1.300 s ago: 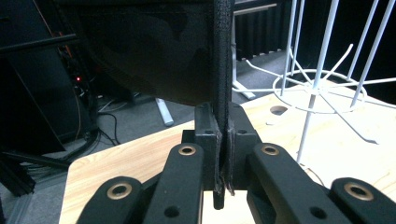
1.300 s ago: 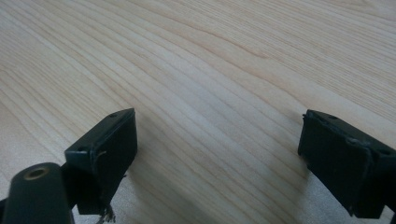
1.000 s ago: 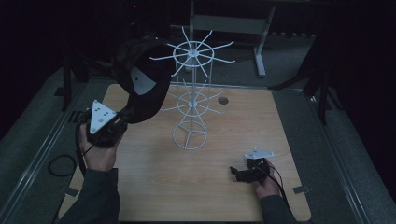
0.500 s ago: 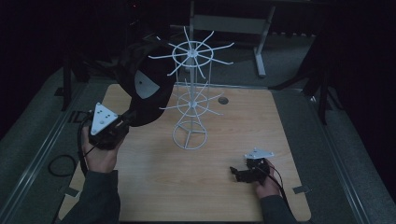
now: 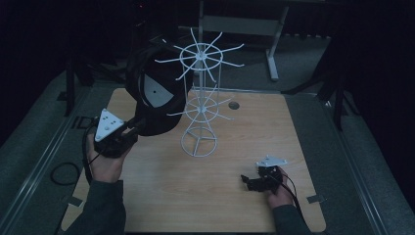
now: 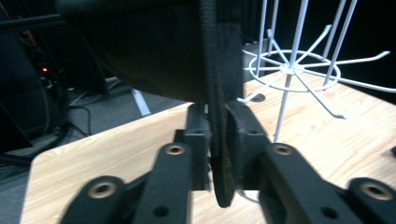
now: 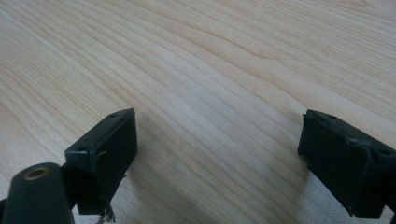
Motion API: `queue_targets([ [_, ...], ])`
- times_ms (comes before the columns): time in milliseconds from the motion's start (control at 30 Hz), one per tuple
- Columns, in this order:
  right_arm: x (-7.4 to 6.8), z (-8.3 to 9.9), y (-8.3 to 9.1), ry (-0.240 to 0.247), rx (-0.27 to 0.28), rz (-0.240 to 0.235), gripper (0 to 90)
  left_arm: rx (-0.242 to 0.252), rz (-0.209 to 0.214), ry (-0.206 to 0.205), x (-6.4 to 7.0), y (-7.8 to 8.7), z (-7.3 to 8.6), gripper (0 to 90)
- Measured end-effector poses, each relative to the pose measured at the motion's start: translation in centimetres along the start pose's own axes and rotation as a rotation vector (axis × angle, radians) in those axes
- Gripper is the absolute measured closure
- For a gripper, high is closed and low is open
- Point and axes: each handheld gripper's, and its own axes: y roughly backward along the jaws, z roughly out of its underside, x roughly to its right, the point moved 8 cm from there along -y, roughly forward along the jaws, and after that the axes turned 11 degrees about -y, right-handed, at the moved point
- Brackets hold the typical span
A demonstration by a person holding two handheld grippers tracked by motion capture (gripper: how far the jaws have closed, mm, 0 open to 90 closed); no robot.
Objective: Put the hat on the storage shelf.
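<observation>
**Cap held up beside the wire rack, with prongs in the way**

Nearest, at the right of the wooden table [image 5: 161, 196], the right gripper [image 5: 250, 182] rests low on the bare wood; its own view shows the jaws spread wide with nothing between them, so it offers no support to anything.

At the near left, the left gripper [image 5: 134, 128] is clamped tight on the brim edge of a black cap [image 5: 159, 98]. In the left gripper view the brim [image 6: 219, 140] sits pinched between both pads, and the crown hangs above them, raised off the table and just left of the white wire rack [image 5: 199, 98].

The likely trouble from here: the hold is on a thin edge only, so the heavy crown could swing or twist the brim out of the pads. The upper ring of prongs [image 5: 198, 56] reaches toward the cap; fabric could snag on a tip or be pushed past the intended prong. A sideways shove might tip the light rack, since nothing steadies its base [image 5: 198, 144].

No container stands on the table; the rack's prongs are all bare.
</observation>
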Motion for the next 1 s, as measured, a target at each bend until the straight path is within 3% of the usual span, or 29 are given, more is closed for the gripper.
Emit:
queue_targets([
  [167, 0.0, 0.0, 0.0, -0.001, -0.001, 0.000, 11.7, 0.015, 0.011, 0.026, 0.0, 0.1, -0.3, 57.7],
  [400, 0.0, 0.0, 0.0, -0.002, -0.001, 0.000, 11.7, 0.028, 0.013, 0.052, -0.1, 0.3, -0.4, 45.1],
  [500, 0.0, 0.0, 0.0, -0.001, -0.001, 0.000, 11.7, 0.030, -0.006, 0.051, -0.2, 0.5, -0.5, 38.3],
  [700, 0.0, 0.0, 0.0, -0.001, 0.000, 0.000, 11.7, 0.039, -0.027, 0.063, -0.5, 0.9, -0.6, 32.4],
  [1000, 0.0, 0.0, 0.0, -0.001, 0.000, 0.000, 11.7, 0.042, -0.006, 0.083, -0.7, 1.2, -0.5, 26.2],
])
